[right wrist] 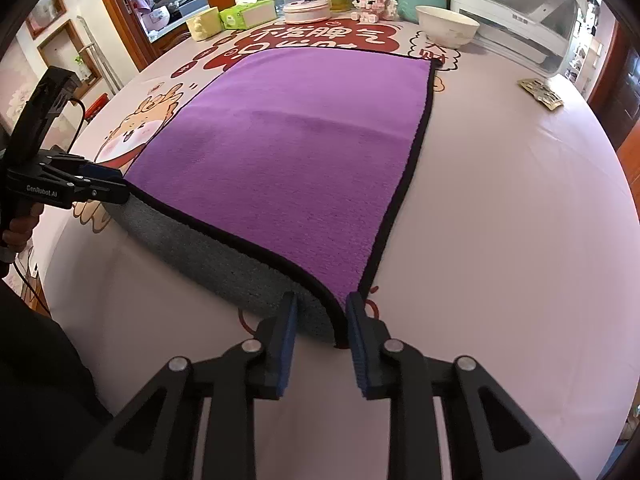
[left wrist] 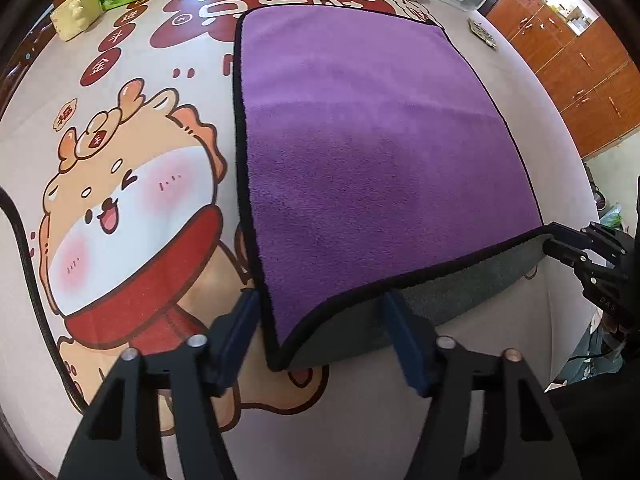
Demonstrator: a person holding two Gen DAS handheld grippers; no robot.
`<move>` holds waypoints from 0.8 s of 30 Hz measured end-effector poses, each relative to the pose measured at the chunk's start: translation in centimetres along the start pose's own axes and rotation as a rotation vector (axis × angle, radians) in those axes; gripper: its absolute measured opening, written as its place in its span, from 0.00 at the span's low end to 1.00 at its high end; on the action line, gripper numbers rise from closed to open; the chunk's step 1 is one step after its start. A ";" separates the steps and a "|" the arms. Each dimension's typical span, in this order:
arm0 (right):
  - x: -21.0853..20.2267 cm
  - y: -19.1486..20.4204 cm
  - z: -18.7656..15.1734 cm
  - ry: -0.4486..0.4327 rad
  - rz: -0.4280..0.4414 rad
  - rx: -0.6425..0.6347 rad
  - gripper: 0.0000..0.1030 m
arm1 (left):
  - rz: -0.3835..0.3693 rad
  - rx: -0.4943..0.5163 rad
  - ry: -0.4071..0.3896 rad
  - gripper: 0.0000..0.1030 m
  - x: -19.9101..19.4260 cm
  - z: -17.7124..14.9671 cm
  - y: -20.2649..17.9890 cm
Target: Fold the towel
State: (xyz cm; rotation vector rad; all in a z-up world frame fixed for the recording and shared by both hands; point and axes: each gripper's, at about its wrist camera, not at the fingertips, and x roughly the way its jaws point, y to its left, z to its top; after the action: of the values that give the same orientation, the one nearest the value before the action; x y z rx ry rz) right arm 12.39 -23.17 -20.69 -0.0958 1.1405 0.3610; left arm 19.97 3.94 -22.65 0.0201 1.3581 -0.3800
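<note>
A purple towel (left wrist: 380,140) with a black hem and grey underside lies spread on the table; it also shows in the right wrist view (right wrist: 288,152). Its near edge is lifted off the table, showing the grey underside (right wrist: 208,248). My left gripper (left wrist: 320,320) is open, its jaws on either side of the near left corner. It shows in the right wrist view (right wrist: 120,188) at that corner. My right gripper (right wrist: 320,320) is open around the near right corner, not clamped. It shows in the left wrist view (left wrist: 556,240) at that corner.
The table (right wrist: 500,220) has a pink cloth with a cartoon dragon print (left wrist: 120,208). At the far end stand a white bowl (right wrist: 446,26), a tissue box (right wrist: 248,14), a yellow box (right wrist: 204,24), bottles and a white appliance (right wrist: 520,12). A small packet (right wrist: 540,94) lies at the right.
</note>
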 end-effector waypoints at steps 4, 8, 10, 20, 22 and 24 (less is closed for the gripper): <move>-0.1 0.0 -0.1 -0.004 -0.006 0.002 0.20 | -0.014 -0.015 -0.013 0.50 -0.7 -0.4 1.0; -0.2 0.0 -0.1 -0.006 -0.008 0.001 0.20 | -0.006 -0.017 -0.022 0.50 -1.6 -0.8 1.7; -0.2 0.0 -0.2 -0.007 -0.009 0.002 0.20 | -0.007 -0.019 -0.029 0.50 -1.9 -0.8 1.8; -0.4 0.1 -0.2 -0.007 -0.009 0.000 0.17 | -0.011 0.010 -0.027 0.45 -1.7 -1.2 0.4; -0.4 0.1 -0.2 -0.007 -0.010 -0.001 0.15 | -0.010 0.011 -0.025 0.39 -1.6 -1.3 0.2; -0.4 0.0 -0.2 -0.007 -0.008 -0.001 0.14 | -0.009 0.014 -0.026 0.31 -1.6 -1.3 0.3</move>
State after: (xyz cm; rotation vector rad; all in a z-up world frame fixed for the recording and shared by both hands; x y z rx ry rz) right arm 12.02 -23.29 -20.45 -0.0992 1.1330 0.3547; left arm 18.55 4.90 -21.49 0.0202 1.3301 -0.3960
